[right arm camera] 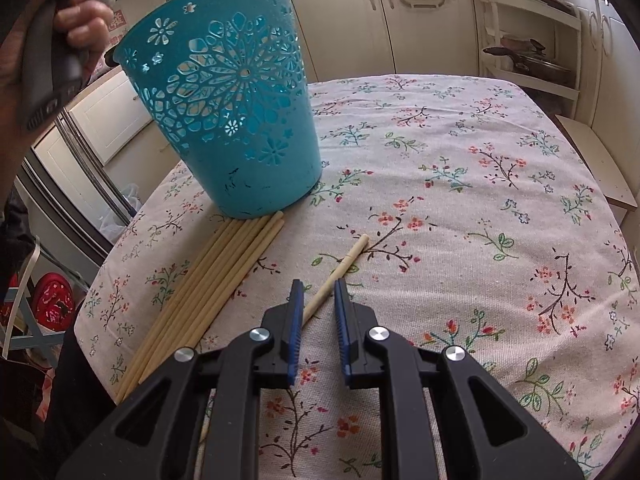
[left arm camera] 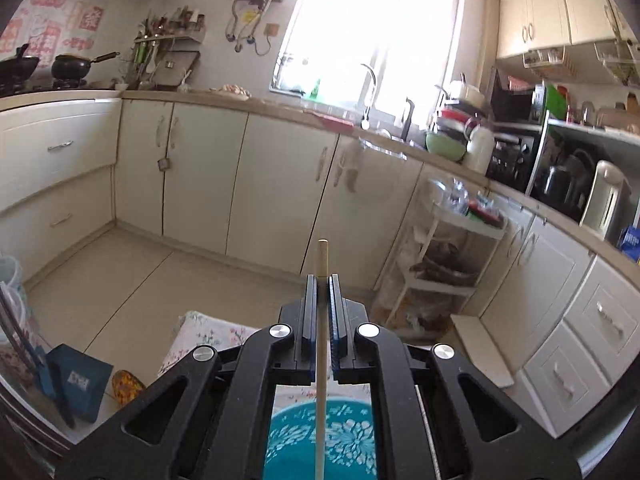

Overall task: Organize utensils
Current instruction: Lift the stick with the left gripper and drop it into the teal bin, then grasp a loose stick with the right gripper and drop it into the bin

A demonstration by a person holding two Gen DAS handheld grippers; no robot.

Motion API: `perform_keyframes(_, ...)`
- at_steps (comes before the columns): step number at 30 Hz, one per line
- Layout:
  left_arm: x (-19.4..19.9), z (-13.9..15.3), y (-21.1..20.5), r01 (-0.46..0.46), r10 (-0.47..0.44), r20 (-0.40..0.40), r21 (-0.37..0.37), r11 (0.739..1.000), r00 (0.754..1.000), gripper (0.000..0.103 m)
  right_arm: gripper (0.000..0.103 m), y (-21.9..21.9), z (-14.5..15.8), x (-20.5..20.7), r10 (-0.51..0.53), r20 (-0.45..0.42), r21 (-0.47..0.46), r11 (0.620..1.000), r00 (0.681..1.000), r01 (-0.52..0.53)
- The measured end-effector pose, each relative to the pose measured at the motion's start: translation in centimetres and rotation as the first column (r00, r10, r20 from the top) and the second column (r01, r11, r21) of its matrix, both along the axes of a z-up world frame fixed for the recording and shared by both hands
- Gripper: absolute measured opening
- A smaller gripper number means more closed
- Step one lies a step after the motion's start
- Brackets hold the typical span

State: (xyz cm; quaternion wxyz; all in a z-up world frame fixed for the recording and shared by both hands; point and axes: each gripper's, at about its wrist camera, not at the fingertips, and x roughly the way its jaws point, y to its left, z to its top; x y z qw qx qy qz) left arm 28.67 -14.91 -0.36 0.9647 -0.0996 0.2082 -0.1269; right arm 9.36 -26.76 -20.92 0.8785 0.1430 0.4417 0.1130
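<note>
The left gripper (left arm camera: 323,280) is clenched on one chopstick (left arm camera: 322,264) above the teal basket (left arm camera: 320,440). The right gripper (right arm camera: 316,286) stands parted around a loose chopstick (right arm camera: 348,256), apparently not pinching it. A tilted release could miss the rim.

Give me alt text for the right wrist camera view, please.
The right tool, jaws slightly apart, straddles a single chopstick lying on a floral tablecloth. A bundle of chopsticks lies to its left, tips touching a teal cut-out basket; a hand shows top left.
</note>
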Motion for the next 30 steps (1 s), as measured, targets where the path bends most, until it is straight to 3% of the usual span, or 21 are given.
perform_keyframes(7, -2.0, -2.7, 0.8, 0.013, -0.006, -0.083, 0.078, 0.997, 0.997, 0.009, 0.027, -0.3, 0.2, 0.2, -0.002, -0.042, 0.05, 0.999, 0.999, 0.004)
perform_keyframes(12, -4.9, -3.0, 3.3, -0.026, 0.033, -0.092, 0.074, 0.997, 0.995, 0.045, 0.028, 0.8, 0.6, 0.4, -0.038, -0.071, -0.017, 0.999, 0.997, 0.037)
perform_keyframes(14, -5.9, -3.1, 4.5, -0.039, 0.045, -0.092, 0.061, 0.997, 0.995, 0.049, 0.028, 1.7, 0.7, 0.4, -0.031, -0.068, -0.083, 0.996, 0.997, 0.026)
perform_keyframes(16, -6.7, -3.0, 5.8, -0.047, 0.051, -0.097, 0.05, 0.998, 0.994, 0.053, 0.025, 2.6, 0.8, 0.5, 0.006, -0.061, -0.167, 0.986, 0.998, -0.016)
perform_keyframes(17, -7.1, -3.1, 6.5, -0.051, 0.055, -0.101, 0.047, 0.998, 0.993, 0.054, 0.018, 2.9, 0.8, 0.6, 0.035, -0.065, -0.216, 0.975, 0.997, -0.048)
perform_keyframes(21, -8.4, -3.7, 9.0, -0.059, 0.064, -0.128, 0.038, 0.998, 0.99, 0.059, 0.009, 2.0, 1.1, 1.0, 0.102, -0.12, -0.244, 0.961, 0.987, -0.129)
perform_keyframes(25, -9.6, -5.2, 10.1, -0.055, 0.061, -0.167, 0.037, 0.998, 0.984, 0.061, 0.006, -0.6, 1.6, 1.0, 0.042, -0.133, -0.141, 0.988, 0.99, -0.06)
perform_keyframes(30, -10.6, -7.6, 10.3, -0.035, 0.044, -0.234, 0.041, 0.999, 0.971, 0.062, 0.006, -3.0, 4.5, 0.0, -0.033, -0.04, 0.047, 0.998, 0.999, 0.035)
